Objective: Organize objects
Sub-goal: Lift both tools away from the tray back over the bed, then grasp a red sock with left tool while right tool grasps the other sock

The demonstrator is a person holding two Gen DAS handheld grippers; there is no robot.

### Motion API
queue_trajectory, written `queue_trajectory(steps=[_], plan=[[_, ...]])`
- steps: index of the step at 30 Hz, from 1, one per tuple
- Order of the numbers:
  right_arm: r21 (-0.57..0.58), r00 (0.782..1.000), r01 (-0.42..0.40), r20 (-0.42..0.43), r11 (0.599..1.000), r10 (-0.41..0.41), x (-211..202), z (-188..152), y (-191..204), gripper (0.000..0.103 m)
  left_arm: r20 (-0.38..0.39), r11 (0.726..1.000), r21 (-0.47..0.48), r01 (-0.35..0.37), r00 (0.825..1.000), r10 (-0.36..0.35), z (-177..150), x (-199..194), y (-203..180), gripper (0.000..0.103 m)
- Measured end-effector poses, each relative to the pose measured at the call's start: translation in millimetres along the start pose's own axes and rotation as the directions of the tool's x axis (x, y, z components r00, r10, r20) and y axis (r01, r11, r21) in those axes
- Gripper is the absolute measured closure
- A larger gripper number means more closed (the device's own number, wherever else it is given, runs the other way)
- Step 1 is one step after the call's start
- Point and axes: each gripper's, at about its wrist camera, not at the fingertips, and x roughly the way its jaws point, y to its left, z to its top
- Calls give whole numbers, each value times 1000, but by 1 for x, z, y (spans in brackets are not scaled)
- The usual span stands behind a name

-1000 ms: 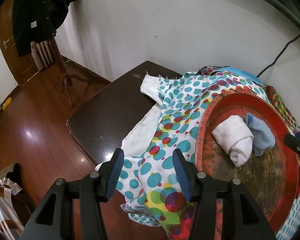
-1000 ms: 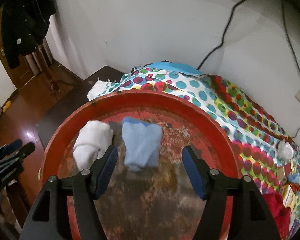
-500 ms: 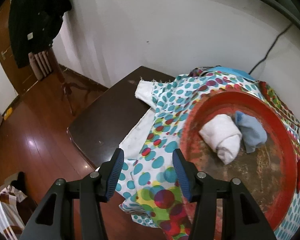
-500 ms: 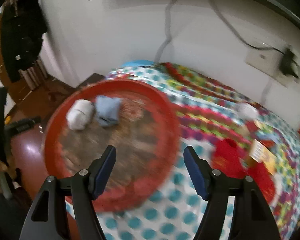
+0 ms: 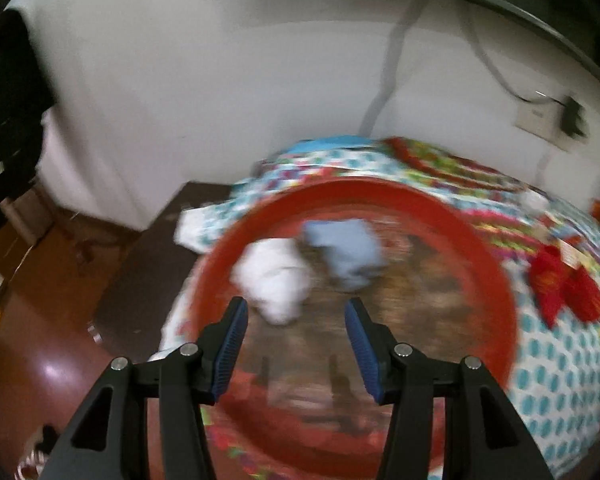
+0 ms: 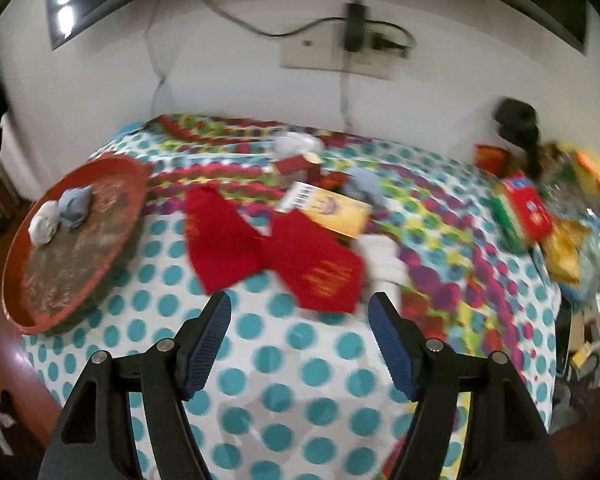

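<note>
Currently, left gripper (image 5: 296, 322): jaws wide apart, holding nothing, above a round red tray (image 5: 495, 280) carrying a rolled white cloth (image 5: 276, 280) touching a folded light-blue cloth (image 5: 349, 252). Right gripper (image 6: 300, 316): jaws wide apart, holding nothing, over the polka-dot tablecloth (image 6: 300, 364), just short of two flat red fabric pieces (image 6: 276, 252); tray at far left.
</note>
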Motion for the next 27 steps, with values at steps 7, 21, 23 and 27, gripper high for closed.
queue_trajectory(steps=[7,21,23,27], plan=[[2,1000,6,22,1000,-6,1,-12,-26,34,-24,975,149,167,986,-166,-6,-8,-76,51],[-276,998,-49,12,960,54,49,10,13,43,-150,906,269,326,944,-295,14,13,-197,51],[-288,998,-56,2,956,59,59,12,13,43,-170,899,274,341,938,-303,14,20,-213,51],[-292,997,-83,-23,953,80,78,11,11,43,-213,893,286,347,932,-293,10,39,-240,51]])
